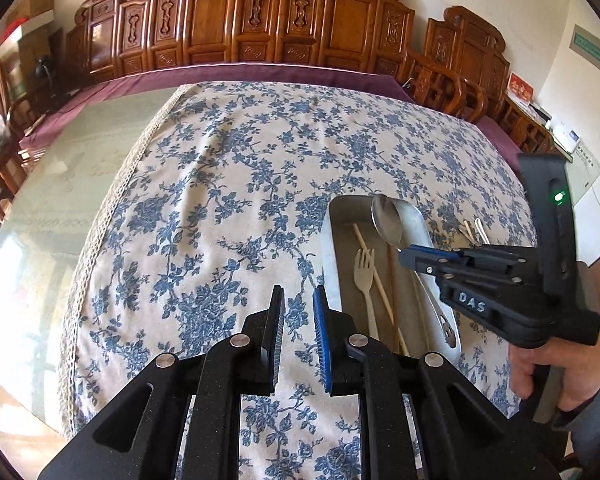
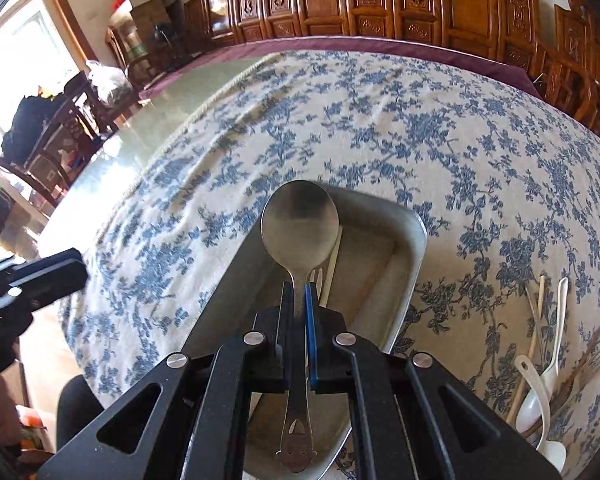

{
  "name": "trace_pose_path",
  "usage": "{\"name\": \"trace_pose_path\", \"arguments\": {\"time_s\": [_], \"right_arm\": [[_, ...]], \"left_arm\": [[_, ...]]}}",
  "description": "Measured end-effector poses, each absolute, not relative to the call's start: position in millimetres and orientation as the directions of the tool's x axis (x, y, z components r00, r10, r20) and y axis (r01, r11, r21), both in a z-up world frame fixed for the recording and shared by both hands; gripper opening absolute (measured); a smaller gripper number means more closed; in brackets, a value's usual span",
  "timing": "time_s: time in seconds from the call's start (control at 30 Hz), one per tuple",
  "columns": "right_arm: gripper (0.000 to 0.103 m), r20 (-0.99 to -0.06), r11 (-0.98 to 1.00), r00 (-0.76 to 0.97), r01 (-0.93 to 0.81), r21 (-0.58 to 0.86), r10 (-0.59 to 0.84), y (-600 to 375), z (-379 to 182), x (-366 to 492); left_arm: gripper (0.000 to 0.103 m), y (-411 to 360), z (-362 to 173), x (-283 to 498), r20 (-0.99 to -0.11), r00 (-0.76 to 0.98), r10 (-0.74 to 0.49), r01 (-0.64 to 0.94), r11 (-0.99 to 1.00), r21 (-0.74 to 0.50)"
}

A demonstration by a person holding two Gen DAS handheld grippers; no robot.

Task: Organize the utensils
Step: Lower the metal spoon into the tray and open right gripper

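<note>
The stainless-steel spoon with a round bowl and a cut-out handle end (image 2: 298, 240) is clamped by its neck between the black and blue pads of the right gripper (image 2: 299, 292), whose jaws are clenched on it. The spoon hangs above the shallow rectangular grey metal tray (image 2: 416, 236), its bowl toward the tray's far end and its handle running back under the gripper.

The left gripper (image 1: 299, 292) hovers just to the left of the tray, above the cloth; its jaws stand a narrow gap apart and grasp nothing.

Inside the tray lie a pale wooden fork (image 1: 365, 276) and a pale wooden chopstick (image 1: 376, 276), side by side along the tray's length.

To the right of the tray, on the cloth, lies a loose cluster of utensils: a white plastic spoon (image 2: 534, 400), a second white plastic utensil (image 2: 560, 312) and a light wooden stick (image 2: 536, 320); darker pieces among them are too blurred to name.

The tray rests on a cream tablecloth printed with blue flowers (image 1: 228, 184). A hand (image 1: 556, 376) grips the right gripper's handle near the tray's near right corner. Beyond the tray's far end stands a row of carved brown wooden chair backs (image 1: 260, 20).
</note>
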State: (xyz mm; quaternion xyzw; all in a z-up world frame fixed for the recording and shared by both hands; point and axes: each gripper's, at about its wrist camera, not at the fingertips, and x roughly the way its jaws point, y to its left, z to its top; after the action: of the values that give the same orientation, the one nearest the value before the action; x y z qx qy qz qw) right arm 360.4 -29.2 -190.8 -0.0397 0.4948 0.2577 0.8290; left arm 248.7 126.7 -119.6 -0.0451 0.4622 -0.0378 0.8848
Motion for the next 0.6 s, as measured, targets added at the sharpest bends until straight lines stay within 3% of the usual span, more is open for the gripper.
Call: {"name": "trace_pose_path", "arguments": {"time_s": [0.43,0.6], "right_arm": [[0.008,-0.868,0.918,0.400,-0.370,0.141,0.294,-36.7,-213.2,379.3],[0.008,-0.849,0.904,0.429,-0.412,0.119,0.307,-37.0,-203.1,373.4]], "left_arm": [[0.013,122.8,-119.5,241.9,-0.817,0.566,-0.109,0.035,0.993,-0.109],[0.016,116.4,-115.7,236.6,-0.816,0.569,-0.105,0.034,0.994,-0.104]]}}
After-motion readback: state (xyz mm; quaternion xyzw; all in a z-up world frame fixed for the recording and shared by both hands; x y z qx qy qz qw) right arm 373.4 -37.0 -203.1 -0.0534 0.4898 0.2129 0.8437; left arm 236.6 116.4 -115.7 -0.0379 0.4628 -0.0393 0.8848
